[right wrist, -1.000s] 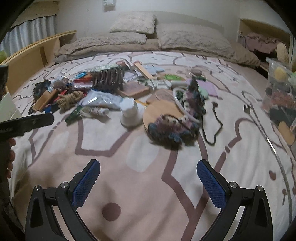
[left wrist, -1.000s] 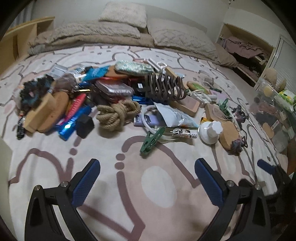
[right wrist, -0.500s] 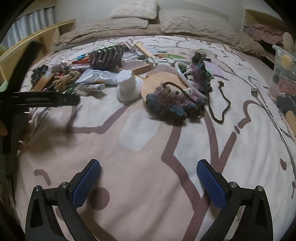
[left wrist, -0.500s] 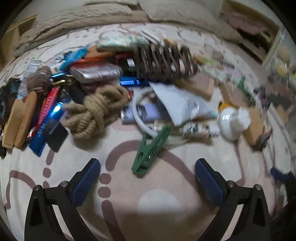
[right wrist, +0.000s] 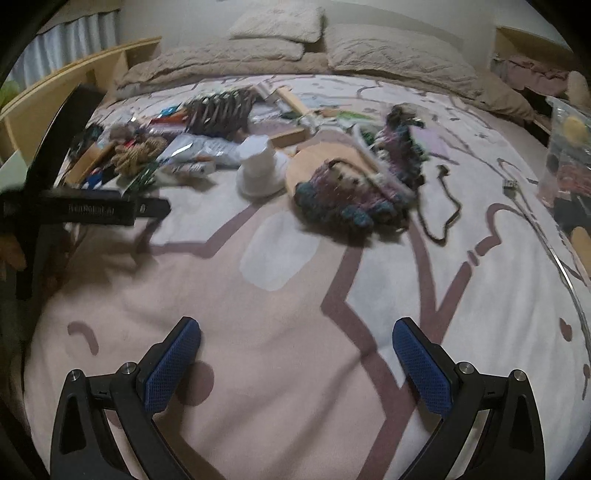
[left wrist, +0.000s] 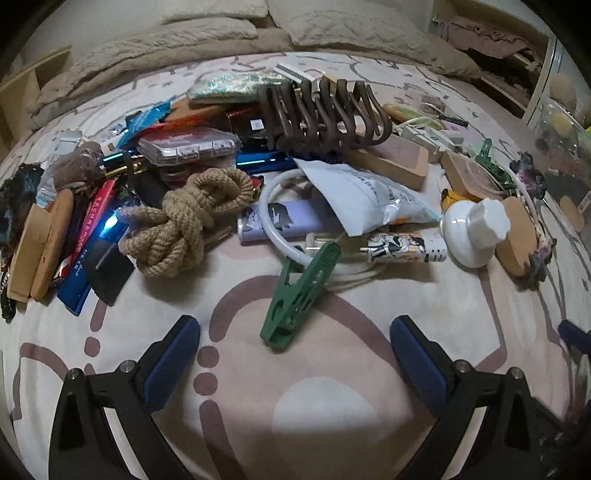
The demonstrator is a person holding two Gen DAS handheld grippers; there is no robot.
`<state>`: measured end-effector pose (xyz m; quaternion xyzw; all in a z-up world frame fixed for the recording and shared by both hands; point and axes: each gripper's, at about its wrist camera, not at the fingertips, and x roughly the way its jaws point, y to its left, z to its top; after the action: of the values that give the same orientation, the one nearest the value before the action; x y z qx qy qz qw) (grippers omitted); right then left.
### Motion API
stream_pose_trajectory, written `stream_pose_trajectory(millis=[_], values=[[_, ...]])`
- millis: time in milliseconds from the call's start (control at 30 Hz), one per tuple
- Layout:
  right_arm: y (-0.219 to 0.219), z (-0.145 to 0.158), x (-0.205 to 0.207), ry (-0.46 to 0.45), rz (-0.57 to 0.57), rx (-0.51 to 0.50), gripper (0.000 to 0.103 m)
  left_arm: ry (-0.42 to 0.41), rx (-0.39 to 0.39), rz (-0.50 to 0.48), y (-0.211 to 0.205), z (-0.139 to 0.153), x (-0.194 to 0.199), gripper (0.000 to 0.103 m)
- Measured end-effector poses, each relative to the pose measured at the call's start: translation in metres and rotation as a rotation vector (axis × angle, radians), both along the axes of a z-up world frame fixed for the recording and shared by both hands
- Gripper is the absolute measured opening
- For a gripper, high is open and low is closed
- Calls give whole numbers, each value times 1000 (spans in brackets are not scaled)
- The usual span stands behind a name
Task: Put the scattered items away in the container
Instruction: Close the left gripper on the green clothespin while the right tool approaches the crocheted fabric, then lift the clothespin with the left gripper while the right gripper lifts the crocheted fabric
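Scattered items lie on a patterned bedspread. In the left wrist view a green clothes peg (left wrist: 301,288) lies just ahead of my open left gripper (left wrist: 293,349), between its fingers' line and the pile. Behind it sit a coiled rope (left wrist: 188,218), a white pouch (left wrist: 364,199), a brown wire rack (left wrist: 325,114) and a white knob-shaped piece (left wrist: 474,232). My right gripper (right wrist: 295,354) is open over bare bedspread; a knitted multicolour pouch (right wrist: 347,195) lies farther ahead. The clear container (right wrist: 569,147) stands at the far right.
Pillows (right wrist: 280,22) and a folded blanket line the bed's head. A wooden bed frame (right wrist: 70,88) runs along the left. The left gripper's body (right wrist: 81,210) crosses the right wrist view at the left. A fork (right wrist: 517,195) lies near the container.
The left gripper has moved forward and down toward the pile, so the green peg now lies close before its fingers. The right gripper has advanced slightly over the bedspread. Both stay open.
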<state>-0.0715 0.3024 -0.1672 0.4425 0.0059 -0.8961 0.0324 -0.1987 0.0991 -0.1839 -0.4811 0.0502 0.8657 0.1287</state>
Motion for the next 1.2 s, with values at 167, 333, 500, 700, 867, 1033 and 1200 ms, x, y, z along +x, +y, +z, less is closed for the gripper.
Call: stream_pose_trajectory(millis=[167,333,500,700,867,1033,1200], values=[[21,18,-8,65,-77,-89,103,59,-5,2,2,5,3,81],[29,29,-24,104,-106,-108,103,101,1,-17,6,8,6,46],[40,31,-45,93,-150,-193,103,139,1,-13,4,12,11,15],[46,17,-63,48,-156,-217,65,143,20,-31,-1,17,25,13],[51,6,-60,55,-147,-266,43,146,37,-28,-15,21,49,13],[56,15,-50,106,-178,-280,16,141,58,-12,-33,24,78,13],[59,32,-31,147,-176,-362,15,144,95,17,-51,31,100,13]])
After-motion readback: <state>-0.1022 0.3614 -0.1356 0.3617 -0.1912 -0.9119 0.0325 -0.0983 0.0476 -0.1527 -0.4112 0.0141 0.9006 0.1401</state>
